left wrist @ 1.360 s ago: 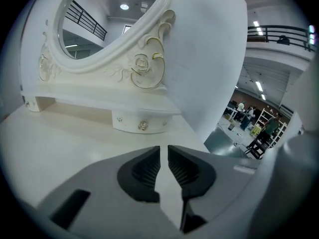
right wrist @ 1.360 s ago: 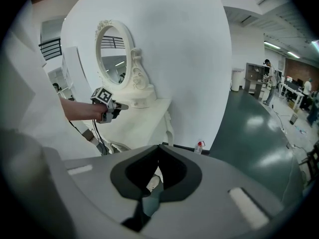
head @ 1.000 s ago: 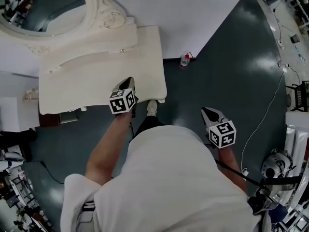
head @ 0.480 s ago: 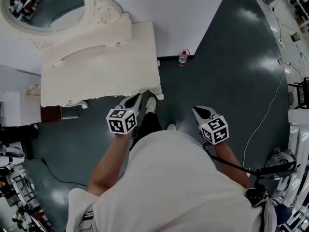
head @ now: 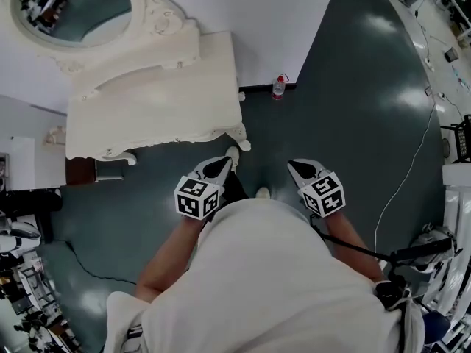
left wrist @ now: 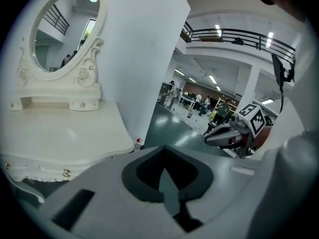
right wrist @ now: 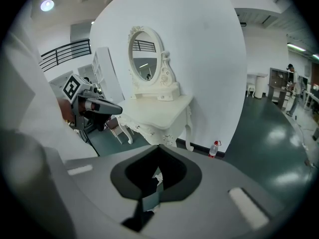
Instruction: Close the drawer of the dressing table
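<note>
I had the dressing table (head: 147, 116) standing against the white wall (head: 280, 20), its oval mirror (head: 70, 6) at the back of the top. In the left gripper view, the drawer (left wrist: 37, 169) sat in the table's front apron. Its face lay flush with the carved edge and a small knob (left wrist: 65, 173) showed on it.

Both claws hung in front of the table, off it and touching nothing, over the dark floor (head: 353, 123). The left gripper (head: 223, 162) was the nearer one, just off the table's front corner leg (head: 241, 141), with its tips aimed toward that corner. Its jaws were pressed together with nothing between them. The right gripper (head: 296, 166) was farther out from the same corner, well apart from the table. Its jaws were also together and empty, with only a sliver of something pale showing through behind them.

A plastic bottle (head: 279, 87) with a red cap stood at the foot of the wall, just beyond the table's end. A shoe (head: 232, 154) of the person carrying the claws showed beside that corner leg.
</note>
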Demonstrator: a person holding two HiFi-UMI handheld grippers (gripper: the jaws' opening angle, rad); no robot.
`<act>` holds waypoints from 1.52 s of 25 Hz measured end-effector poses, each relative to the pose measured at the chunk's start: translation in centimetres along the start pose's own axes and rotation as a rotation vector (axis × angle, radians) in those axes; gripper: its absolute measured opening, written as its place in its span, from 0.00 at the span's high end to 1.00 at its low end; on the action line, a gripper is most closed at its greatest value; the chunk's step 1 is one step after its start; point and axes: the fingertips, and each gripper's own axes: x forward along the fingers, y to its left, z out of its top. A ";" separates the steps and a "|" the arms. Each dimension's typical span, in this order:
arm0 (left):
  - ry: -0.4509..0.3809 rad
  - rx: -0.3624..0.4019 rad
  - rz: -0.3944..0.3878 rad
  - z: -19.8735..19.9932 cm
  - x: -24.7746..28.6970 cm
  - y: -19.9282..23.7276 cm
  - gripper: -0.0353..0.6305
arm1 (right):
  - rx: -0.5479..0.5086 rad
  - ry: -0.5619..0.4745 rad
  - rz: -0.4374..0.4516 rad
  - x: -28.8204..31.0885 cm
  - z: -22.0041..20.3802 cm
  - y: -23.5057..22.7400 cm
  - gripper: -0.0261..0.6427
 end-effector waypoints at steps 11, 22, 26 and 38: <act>0.003 0.021 -0.020 0.2 0.6 -0.8 0.94 | -0.015 -0.007 -0.011 -0.5 0.1 -0.4 0.96; 0.017 0.033 -0.033 0.1 1.2 -0.2 0.94 | -0.027 -0.012 -0.027 0.3 -0.1 -0.7 0.96; 0.038 0.040 -0.030 -0.6 1.2 -0.5 0.94 | -0.010 -0.010 -0.030 0.2 -1.1 -0.8 0.96; 0.073 0.049 -0.015 -1.1 -1.0 -0.5 0.94 | -0.006 0.018 -0.013 0.7 -1.9 0.8 0.96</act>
